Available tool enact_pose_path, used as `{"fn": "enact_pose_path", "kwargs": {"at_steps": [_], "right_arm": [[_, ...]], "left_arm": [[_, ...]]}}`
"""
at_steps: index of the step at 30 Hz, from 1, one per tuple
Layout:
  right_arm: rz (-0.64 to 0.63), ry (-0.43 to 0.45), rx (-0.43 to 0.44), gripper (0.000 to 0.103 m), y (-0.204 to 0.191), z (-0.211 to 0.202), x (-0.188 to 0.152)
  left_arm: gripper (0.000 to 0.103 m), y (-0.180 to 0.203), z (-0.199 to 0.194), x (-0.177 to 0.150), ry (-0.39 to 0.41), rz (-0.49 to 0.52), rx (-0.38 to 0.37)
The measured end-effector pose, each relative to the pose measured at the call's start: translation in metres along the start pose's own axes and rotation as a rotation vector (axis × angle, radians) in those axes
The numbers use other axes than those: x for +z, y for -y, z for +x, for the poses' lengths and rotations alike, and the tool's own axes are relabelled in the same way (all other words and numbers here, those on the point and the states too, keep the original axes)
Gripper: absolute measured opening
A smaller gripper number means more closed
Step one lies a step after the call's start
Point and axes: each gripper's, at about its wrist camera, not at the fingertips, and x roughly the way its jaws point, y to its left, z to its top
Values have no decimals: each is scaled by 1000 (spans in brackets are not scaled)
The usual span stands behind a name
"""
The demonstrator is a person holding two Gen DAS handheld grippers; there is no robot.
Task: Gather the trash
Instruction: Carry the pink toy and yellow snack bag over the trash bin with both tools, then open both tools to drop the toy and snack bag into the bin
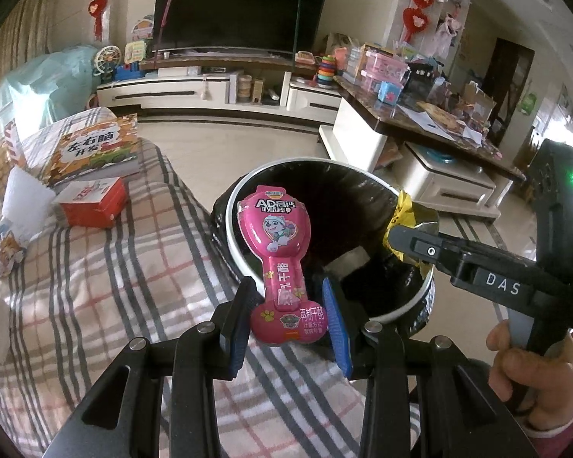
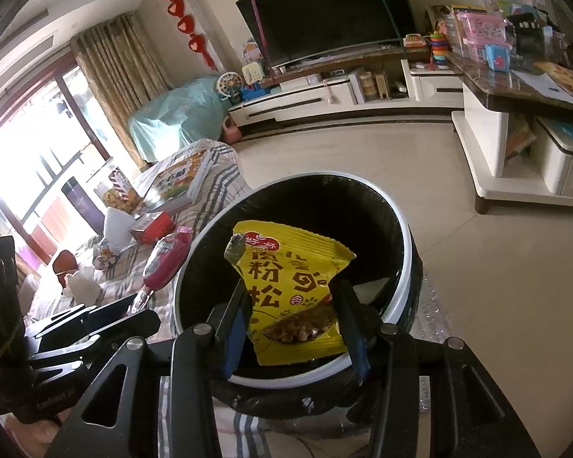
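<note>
A round bin (image 1: 298, 161) with a white rim and a black liner stands on the floor right in front of both grippers. My left gripper (image 1: 288, 292) is shut on a pink spoon-shaped snack wrapper (image 1: 273, 236), which stands upright over the bin's near left rim. My right gripper (image 2: 292, 290) is shut on a yellow snack packet (image 2: 286, 267), held over the bin's (image 2: 313, 177) mouth. The left wrist view shows the right gripper (image 1: 392, 236) at the bin's right rim with the yellow packet (image 1: 410, 213). In the right wrist view the left gripper (image 2: 133, 305) holds the pink wrapper (image 2: 168, 263) beside the bin.
A plaid-covered sofa (image 1: 114, 267) lies to the left with books (image 1: 91, 149), a red box (image 1: 95, 202) and white tissue (image 1: 26, 198). A cluttered coffee table (image 1: 401, 122) stands to the right, a TV stand (image 1: 210, 87) at the back. A hand (image 1: 534, 374) grips the right tool.
</note>
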Motion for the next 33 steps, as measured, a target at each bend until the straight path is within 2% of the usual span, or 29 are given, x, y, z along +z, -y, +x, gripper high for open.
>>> {"fn": "enact_pose_path", "kwargs": {"at_steps": [22,33], "right_arm": [[-12,-52,-15,47,5,22,17],[-13,-45,-19,48,6,23,22]], "left_arm": [[35,7,29,20,-31,16,4],[36,12,35,29,-32,22,-1]]}}
